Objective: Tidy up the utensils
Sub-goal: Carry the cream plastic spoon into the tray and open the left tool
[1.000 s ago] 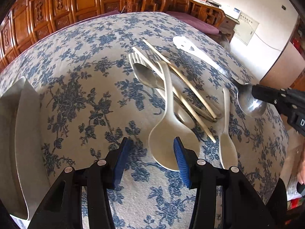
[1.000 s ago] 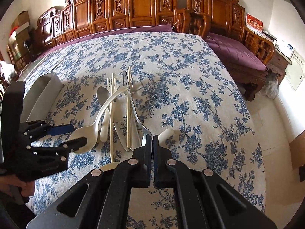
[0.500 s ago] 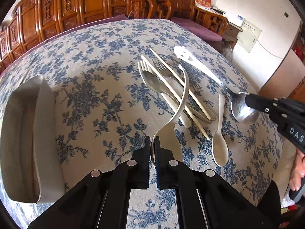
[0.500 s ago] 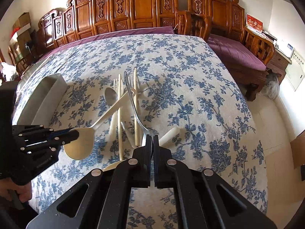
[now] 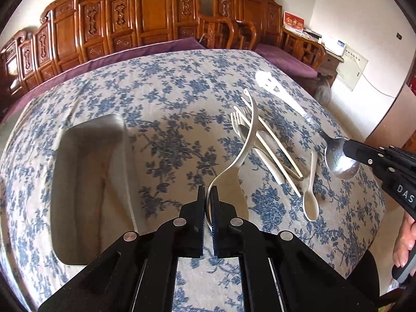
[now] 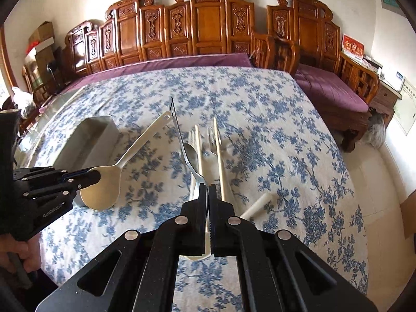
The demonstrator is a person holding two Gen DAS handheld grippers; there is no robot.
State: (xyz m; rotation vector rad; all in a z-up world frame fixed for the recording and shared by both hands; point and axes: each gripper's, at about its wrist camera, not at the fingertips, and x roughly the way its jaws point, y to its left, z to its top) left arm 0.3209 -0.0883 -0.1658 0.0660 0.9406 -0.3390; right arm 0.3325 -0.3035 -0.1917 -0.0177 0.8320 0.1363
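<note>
Left claw [image 5: 208,195]: clenched on the bowl edge of a large cream plastic spoon [image 5: 234,163], lower centre of the left wrist view; the spoon is lifted clear of the cloth, its handle arching toward the upper right of the frame. In the right wrist view the same spoon [image 6: 111,179] sits at the left, bowl gripped, handle slanting up to the centre. Right claw [image 6: 208,189]: clenched on the bowl of a long steel spoon [image 6: 182,140], lower centre of its own view, the pierced handle rising toward the upper middle; in the left wrist view that spoon [image 5: 338,156] appears at the right edge, bowl in the black fingers, handle running to the upper right. Metal tray [image 5: 85,187]: rectangular, deep-walled, on the cloth at the left of the left wrist view, well apart from the utensil pile. Utensil pile, right of centre in the left wrist view, lying on the bench: pale chopsticks [image 5: 270,143], a fork [image 5: 238,121], and a small cream spoon [image 5: 310,197] just right of them. Bench cover: white cloth with blue flowers [image 5: 169,98]. A person's hand [image 5: 404,244] shows at the lower right edge, holding the right grip. Background, top of both frames: carved wooden benches with purple cushions [image 6: 182,59].
</note>
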